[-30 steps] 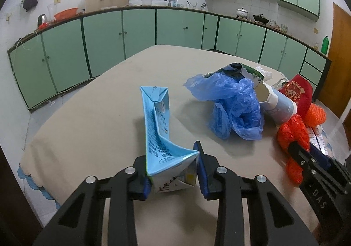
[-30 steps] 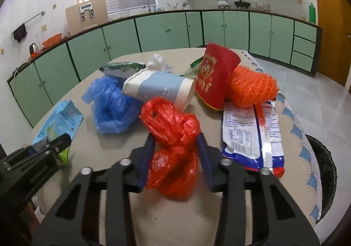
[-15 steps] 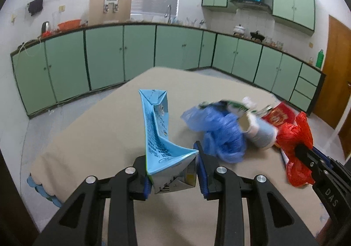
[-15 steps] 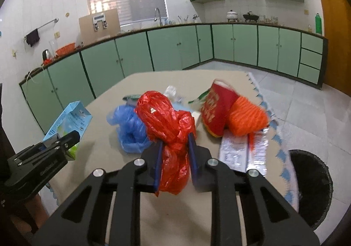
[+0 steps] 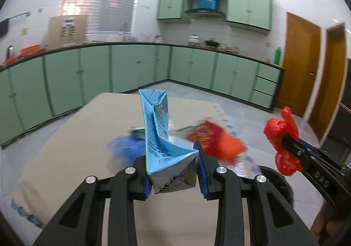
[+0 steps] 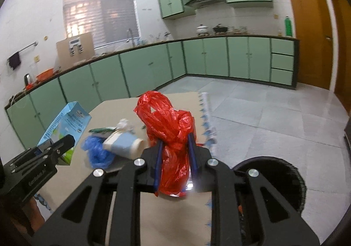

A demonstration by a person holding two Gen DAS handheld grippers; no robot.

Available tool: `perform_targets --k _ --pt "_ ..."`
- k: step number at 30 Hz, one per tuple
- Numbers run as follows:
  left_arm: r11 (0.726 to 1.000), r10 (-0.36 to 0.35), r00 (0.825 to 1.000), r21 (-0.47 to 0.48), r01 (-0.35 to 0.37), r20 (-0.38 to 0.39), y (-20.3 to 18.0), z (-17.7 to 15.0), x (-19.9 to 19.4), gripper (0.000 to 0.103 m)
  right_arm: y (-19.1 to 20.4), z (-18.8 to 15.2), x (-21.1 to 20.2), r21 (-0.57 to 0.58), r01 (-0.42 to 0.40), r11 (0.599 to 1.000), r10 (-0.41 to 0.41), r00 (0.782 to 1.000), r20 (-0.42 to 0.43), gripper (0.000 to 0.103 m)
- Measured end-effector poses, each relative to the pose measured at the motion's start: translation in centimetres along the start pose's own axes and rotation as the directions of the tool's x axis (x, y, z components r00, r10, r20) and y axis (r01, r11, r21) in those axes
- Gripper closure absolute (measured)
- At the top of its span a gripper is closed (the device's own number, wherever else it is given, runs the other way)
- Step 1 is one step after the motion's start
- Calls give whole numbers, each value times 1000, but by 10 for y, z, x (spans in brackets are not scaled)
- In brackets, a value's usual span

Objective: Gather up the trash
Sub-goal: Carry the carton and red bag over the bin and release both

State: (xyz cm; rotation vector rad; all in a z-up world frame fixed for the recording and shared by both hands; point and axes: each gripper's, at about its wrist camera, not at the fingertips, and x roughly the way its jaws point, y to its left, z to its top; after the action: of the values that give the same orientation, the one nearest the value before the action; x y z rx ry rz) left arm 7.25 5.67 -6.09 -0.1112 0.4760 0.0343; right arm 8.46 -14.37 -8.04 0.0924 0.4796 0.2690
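Both hands are loaded right now. The left hand-held gripper (image 5: pixel 173 171) is clamped on the squashed end of a light blue milk carton (image 5: pixel 160 136), which sticks up tall and creased above the table (image 5: pixel 65 147). The right hand-held gripper (image 6: pixel 174 165) is squeezed shut on a knotted red plastic bag (image 6: pixel 169 127), held up off the table, with the black bin (image 6: pixel 274 182) on the floor just past the table edge, below and to the right.

What I'd worry about: the carton is slick waxy cardboard, gripped only at its crumpled base, so it's top-heavy and could pivot or slide out on a fast swing. The red bag is thin, crinkly film, and the pads only pinch a bunched middle, so it could slip through, or snag on the bin's rim.

Still on the table: a soft blue plastic bag (image 6: pixel 96 151), a paper cup (image 6: pixel 122 143) lying on its side, and some wrappers too blurry to call.
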Motion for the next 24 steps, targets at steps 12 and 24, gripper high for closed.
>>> perform_targets --k 12,24 --pt "962 -240 970 126 243 -42 -111 1 45 70 -107 -6 -18 97 221 970 -224 975 17 83" --pt "910 -349 924 182 373 -155 -201 -13 106 70 -204 -41 0 168 345 924 -340 939 -57 83"
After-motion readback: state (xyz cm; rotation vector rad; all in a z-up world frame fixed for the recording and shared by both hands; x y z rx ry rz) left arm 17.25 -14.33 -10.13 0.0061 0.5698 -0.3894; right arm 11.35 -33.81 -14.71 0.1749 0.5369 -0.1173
